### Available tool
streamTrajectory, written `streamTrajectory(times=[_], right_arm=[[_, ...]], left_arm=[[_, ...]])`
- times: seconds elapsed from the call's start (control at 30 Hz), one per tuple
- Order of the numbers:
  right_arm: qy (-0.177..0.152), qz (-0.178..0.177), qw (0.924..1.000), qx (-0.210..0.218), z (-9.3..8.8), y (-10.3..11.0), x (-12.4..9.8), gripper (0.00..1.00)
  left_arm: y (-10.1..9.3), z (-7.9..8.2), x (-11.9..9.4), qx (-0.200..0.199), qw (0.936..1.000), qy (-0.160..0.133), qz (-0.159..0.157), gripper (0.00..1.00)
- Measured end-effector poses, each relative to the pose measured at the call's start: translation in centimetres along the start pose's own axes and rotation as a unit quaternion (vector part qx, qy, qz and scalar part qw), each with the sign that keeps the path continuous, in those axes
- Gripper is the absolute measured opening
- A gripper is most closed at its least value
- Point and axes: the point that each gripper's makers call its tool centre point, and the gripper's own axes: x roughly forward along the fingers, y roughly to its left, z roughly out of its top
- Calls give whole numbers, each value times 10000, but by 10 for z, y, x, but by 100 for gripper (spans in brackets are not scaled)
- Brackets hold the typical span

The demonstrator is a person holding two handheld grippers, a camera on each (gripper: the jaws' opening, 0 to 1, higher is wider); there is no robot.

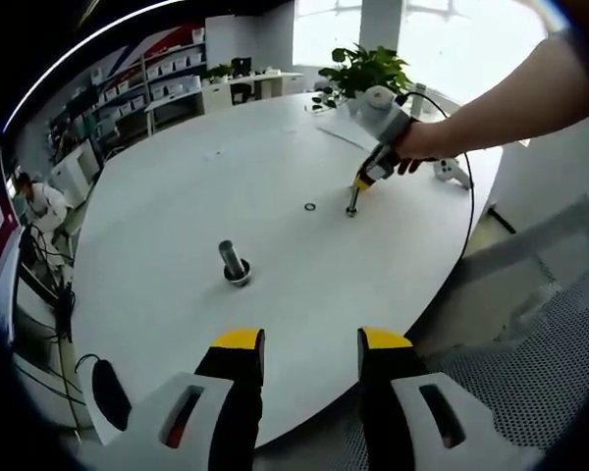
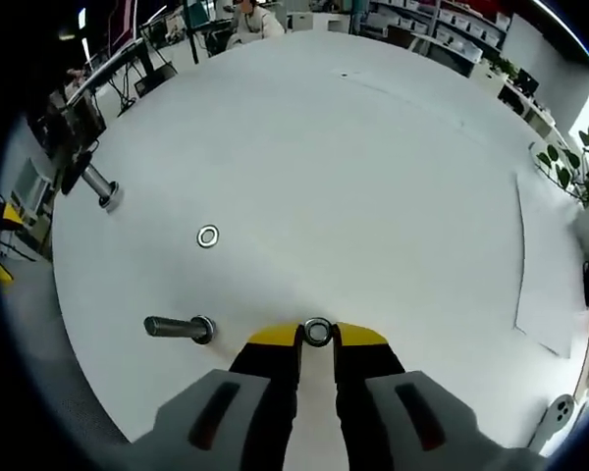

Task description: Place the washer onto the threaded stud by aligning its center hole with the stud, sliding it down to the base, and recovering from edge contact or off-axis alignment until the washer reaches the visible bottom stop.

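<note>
Washer pinched, stud just alongside

My right tongs [image 2: 317, 336] grip a washer [image 2: 317, 332] beside the threaded stud [image 2: 180, 328]; left tongs [image 1: 312, 343] open. Tilted, it could catch the threads.

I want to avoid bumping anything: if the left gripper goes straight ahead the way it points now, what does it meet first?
Probably the bare white table. The left gripper, jaws open, aims between the upright stud and the far washer. The stud stands just left of that line, though depth is unclear.
</note>
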Motion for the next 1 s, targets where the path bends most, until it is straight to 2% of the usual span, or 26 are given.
streamTrajectory(times=[0.17,0.37,0.4,0.53,0.77,0.87,0.97,1.0], right_arm=[[98,69,9996,-248,-3,3,-1,15],[395,373,9976,-418,-14,15,-10,15],[464,419,9959,-653,-17,16,-12,15],[793,589,9894,-1061,-27,24,-17,15],[1247,996,9781,-1334,-49,43,-31,15],[1207,1122,9709,-1740,-53,46,-33,16],[1205,1260,9665,-1884,-57,50,-36,20],[1228,1346,9616,-2051,-59,52,-37,21]], left_arm=[[0,-1,0,1,10000,13,6,36],[-1,0,0,33,10000,16,-17,36],[-1,0,0,32,10000,12,-23,36],[-2,0,0,47,10000,6,-29,36],[-3,1,0,70,10000,-7,-31,36],[-3,1,0,88,10000,3,-41,36],[-3,1,0,95,9999,1,-46,36],[-4,1,0,96,9999,6,-50,36]])
